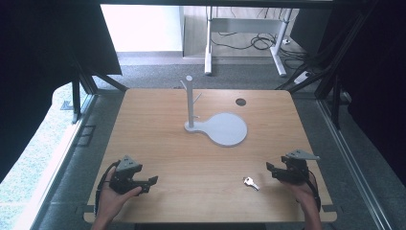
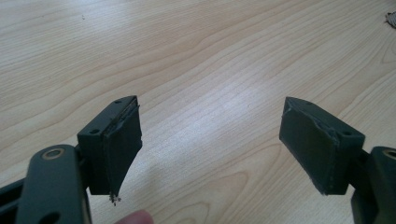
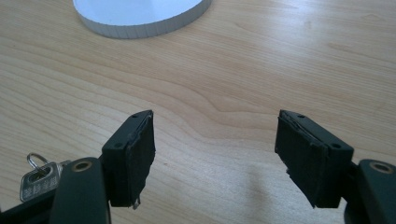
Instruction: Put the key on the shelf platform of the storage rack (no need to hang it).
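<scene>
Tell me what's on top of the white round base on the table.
A white post with short pegs stands at the left end of the white base; the rest of its disc is bare. Whatever lies under the base is covered. The key lies apart, on the table.

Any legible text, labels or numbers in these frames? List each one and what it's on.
Key: its silver head carries stamped marks in the right gripper view, too small and blurred to read.
White stand, table, left gripper, right gripper: no text or signs visible.
Nothing else readable.
</scene>
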Demonstrator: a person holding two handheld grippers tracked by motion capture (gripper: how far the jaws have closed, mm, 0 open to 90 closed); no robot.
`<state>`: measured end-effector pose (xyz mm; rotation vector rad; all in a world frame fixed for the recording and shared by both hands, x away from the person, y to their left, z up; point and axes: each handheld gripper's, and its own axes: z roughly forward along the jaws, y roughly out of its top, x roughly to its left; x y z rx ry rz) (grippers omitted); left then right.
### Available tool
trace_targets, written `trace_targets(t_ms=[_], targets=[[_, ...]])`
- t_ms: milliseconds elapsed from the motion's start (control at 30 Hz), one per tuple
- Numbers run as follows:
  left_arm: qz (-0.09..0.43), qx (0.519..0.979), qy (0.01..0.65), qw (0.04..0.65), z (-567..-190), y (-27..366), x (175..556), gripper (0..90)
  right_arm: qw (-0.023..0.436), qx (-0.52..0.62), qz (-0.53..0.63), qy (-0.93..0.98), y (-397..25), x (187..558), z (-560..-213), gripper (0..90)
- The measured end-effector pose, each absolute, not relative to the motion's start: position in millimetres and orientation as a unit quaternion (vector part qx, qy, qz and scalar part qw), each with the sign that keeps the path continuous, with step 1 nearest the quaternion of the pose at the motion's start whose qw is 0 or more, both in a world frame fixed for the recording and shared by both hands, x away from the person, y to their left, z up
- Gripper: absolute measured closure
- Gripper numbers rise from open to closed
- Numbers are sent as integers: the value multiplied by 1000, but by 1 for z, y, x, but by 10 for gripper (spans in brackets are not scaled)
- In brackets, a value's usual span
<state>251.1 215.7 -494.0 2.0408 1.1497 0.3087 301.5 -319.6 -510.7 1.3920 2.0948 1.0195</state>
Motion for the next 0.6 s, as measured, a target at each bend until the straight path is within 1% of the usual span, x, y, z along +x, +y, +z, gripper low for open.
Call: trace_targets(t_ms=[200,467,600], targets=[[124,799,449,381,-494,214,251,207,218,510,364,749,-320,302,-513,306],[139,795,446,388,-492,216,251,213,210,503,343,765,-320,305,-518,315],[143,796,448,381,-495,213,251,218,215,495,328,775,-321,304,-520,326]])
